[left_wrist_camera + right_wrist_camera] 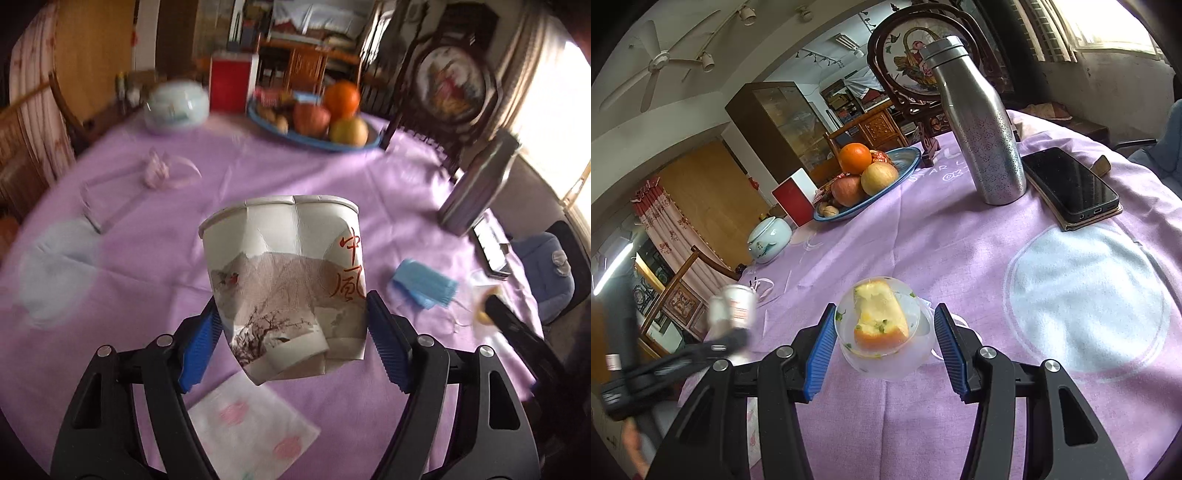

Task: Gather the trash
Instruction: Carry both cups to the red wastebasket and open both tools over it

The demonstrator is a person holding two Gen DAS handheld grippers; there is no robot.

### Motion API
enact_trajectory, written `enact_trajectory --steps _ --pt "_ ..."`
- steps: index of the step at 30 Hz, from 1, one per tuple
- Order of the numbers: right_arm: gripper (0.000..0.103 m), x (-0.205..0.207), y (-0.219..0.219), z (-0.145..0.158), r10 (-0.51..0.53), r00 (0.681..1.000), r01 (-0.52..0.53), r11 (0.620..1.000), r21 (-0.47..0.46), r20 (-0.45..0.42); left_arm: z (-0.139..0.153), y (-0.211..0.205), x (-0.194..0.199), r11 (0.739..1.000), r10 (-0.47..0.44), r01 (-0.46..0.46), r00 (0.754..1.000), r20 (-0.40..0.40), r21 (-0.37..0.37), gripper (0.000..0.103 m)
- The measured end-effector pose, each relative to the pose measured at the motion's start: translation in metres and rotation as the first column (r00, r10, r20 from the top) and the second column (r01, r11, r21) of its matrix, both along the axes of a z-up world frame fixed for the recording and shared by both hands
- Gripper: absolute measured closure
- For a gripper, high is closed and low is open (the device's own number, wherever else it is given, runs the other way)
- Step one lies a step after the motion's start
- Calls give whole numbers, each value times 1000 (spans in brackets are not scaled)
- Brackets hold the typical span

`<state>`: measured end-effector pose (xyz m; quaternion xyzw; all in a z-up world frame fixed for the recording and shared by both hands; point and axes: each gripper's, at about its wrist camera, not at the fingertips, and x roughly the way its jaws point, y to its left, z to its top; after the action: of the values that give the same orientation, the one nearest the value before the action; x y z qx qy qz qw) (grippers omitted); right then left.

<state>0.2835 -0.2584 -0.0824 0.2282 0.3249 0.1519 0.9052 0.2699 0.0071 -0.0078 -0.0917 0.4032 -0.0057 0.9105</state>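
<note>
In the left wrist view, the left gripper (293,328) fills the bottom of the frame, and its blue pads (388,345) are clamped on a crumpled paper cup (286,280). The cup is in the centre of the frame, lifted above the purple tablecloth (332,177). Its long axis stands nearly upright, a little tilted, with the open rim toward the top of the frame and the crushed base low between the pads. The base is folded in, so its true shape is hard to make out. Below it a patterned napkin (255,424) lies partly hidden behind the gripper's black arms. At the right a blue face mask (424,286) lies on the cloth. The far table is blurred.

In the right wrist view, the right gripper (884,349) is low in the centre. A clear plastic cup (886,345) with a bitten piece of cake (881,314) sits between its pads; the left pad touches the cup, but at the right pad I cannot tell. At the lower left the other gripper and paper cup are only a blur. A steel bottle (982,125), a phone (1069,182) and a fruit plate (905,162) stand in the upper half.
</note>
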Motion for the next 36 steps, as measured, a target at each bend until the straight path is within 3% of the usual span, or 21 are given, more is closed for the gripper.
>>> enact_trajectory --steps 8,15,21,28,36 --pt "50 -3 0 -2 85 996 -86 993 77 19 46 47 -86 999 31 -33 994 105 19 29" --pt "50 -37 7 -4 211 975 -219 960 173 63 55 107 -175 993 114 -116 984 140 8 29" --pt "50 -90 17 -2 242 967 -253 947 197 78 32 157 -241 979 201 -204 974 101 14 29" --pt "50 -138 41 3 306 948 -317 920 229 85 -1 209 -309 953 303 -301 951 60 -44 29" --pt "50 -187 105 14 450 888 -460 866 199 94 -33 261 -380 917 393 -388 919 37 -87 29"
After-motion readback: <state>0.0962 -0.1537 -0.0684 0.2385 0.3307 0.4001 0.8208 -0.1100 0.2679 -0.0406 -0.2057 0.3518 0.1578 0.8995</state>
